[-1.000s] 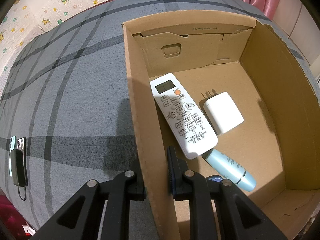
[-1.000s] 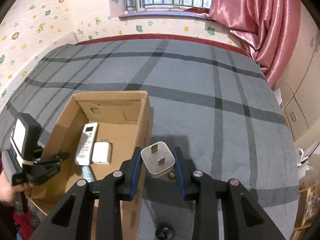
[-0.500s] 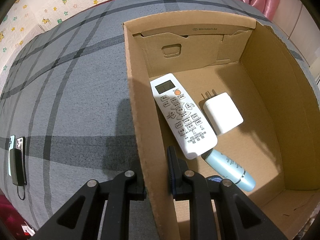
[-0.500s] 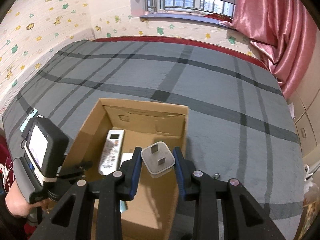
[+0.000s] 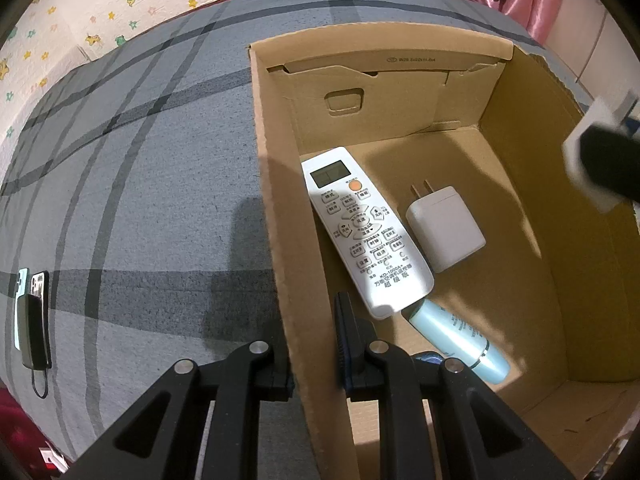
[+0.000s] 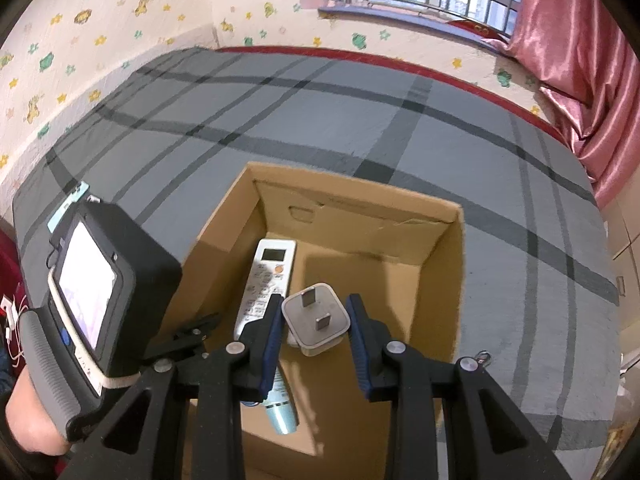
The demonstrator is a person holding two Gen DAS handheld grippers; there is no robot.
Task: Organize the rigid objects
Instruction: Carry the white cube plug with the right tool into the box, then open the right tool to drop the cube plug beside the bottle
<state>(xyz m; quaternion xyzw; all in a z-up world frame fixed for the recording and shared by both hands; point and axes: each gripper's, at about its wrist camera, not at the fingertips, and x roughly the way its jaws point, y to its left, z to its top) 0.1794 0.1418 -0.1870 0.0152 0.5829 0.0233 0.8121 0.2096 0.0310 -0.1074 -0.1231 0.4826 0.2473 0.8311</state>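
An open cardboard box (image 5: 276,184) sits on the grey plaid bed. Inside lie a white remote control (image 5: 362,226), a white charger (image 5: 444,228) and a light-blue tube (image 5: 460,340). My left gripper (image 5: 312,340) is shut on the box's left wall, one finger inside and one outside. My right gripper (image 6: 314,320) is shut on a white plug adapter (image 6: 316,320) and holds it above the box (image 6: 456,280), over the remote (image 6: 268,280). The adapter and right gripper show blurred at the right edge of the left wrist view (image 5: 600,160).
Two phones with a black power bank (image 5: 32,316) lie on the bed at the far left. A keyring (image 6: 482,356) lies on the bed right of the box. Wall, window and pink curtain (image 6: 580,40) bound the bed's far side.
My right gripper has moved left with the adapter, from beside the box's right wall to above the box's inside. It now enters the left wrist view. The left gripper has not moved.
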